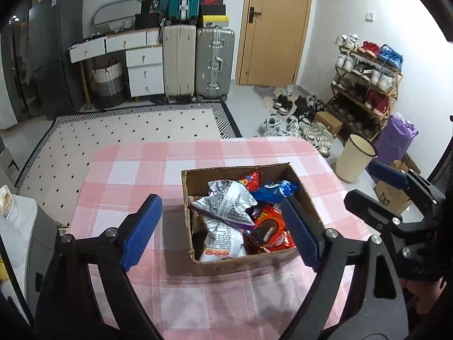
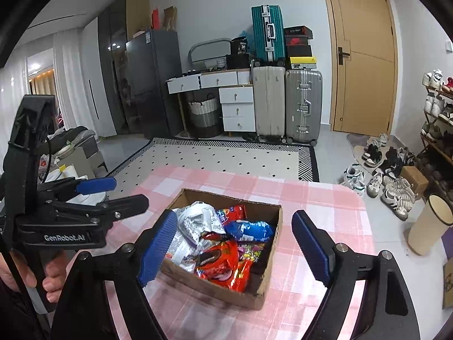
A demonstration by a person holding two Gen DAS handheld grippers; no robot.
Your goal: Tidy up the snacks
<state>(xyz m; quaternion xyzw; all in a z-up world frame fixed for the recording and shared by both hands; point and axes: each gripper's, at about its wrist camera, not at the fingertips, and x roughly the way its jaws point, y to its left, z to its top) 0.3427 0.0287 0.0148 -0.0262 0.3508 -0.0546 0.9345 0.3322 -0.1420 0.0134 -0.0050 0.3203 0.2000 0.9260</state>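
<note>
A cardboard box [image 1: 243,266] stands on the pink checked table [image 1: 136,170] and holds several snack packets: silver ones [image 1: 226,204], a blue one [image 1: 273,191] and red ones [image 1: 269,233]. My left gripper [image 1: 222,232] is open and empty, held above the box's near side. My right gripper [image 2: 235,248] is open and empty too, above the same box [image 2: 249,297]. The right gripper also shows at the right of the left wrist view [image 1: 376,187], the left one at the left of the right wrist view [image 2: 119,194].
Beyond the table lie a dotted rug [image 1: 127,130], suitcases [image 1: 215,62], a white drawer unit [image 1: 144,68] and a door [image 1: 271,28]. A shoe rack [image 1: 365,85], shoes on the floor and a cream bin [image 1: 354,161] stand to the right.
</note>
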